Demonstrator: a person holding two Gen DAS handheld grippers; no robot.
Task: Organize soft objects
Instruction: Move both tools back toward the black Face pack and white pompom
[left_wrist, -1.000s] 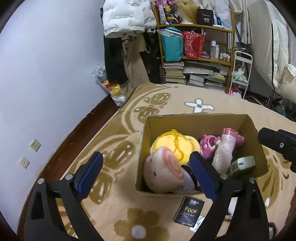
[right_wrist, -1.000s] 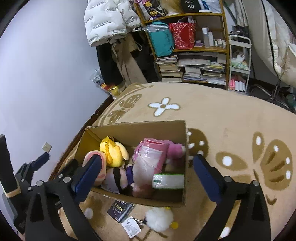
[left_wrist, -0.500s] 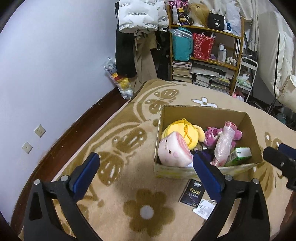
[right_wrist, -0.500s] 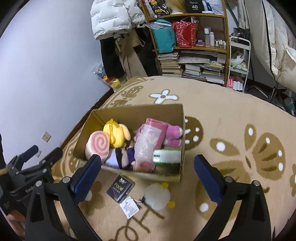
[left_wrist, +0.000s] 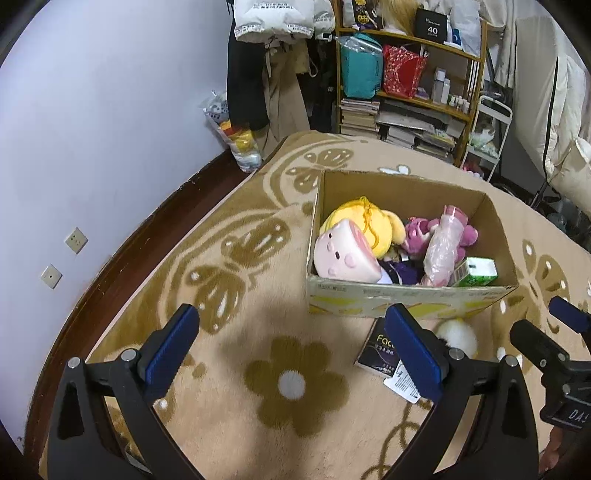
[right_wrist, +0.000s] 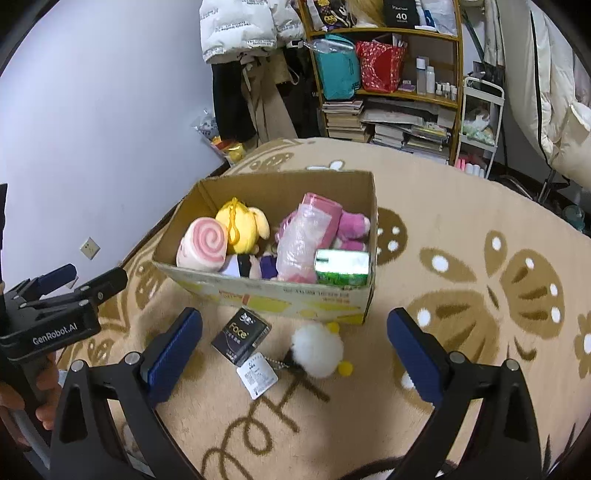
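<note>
Black packet (right_wrist: 241, 334): reads "Face", on the rug in front of the cardboard box (right_wrist: 295, 301)
Left tool (left_wrist: 291, 345): just opened wide, nothing between; body reads "GenRobot.AI" in right view only
Right tool (right_wrist: 294, 343): spread, empty
Soft toys (right_wrist: 236, 230): inside box
White pompom (right_wrist: 317, 349): outside, beside the packet
Shelf card (right_wrist: 400, 14): "40"

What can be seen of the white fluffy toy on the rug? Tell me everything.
The white fluffy toy is a round ball of long white fur with small yellow pom-poms at its edges. A short bead chain links it to a white printed tag. It lies loose on the rug, just in front of the cardboard box, ungripped.
</note>
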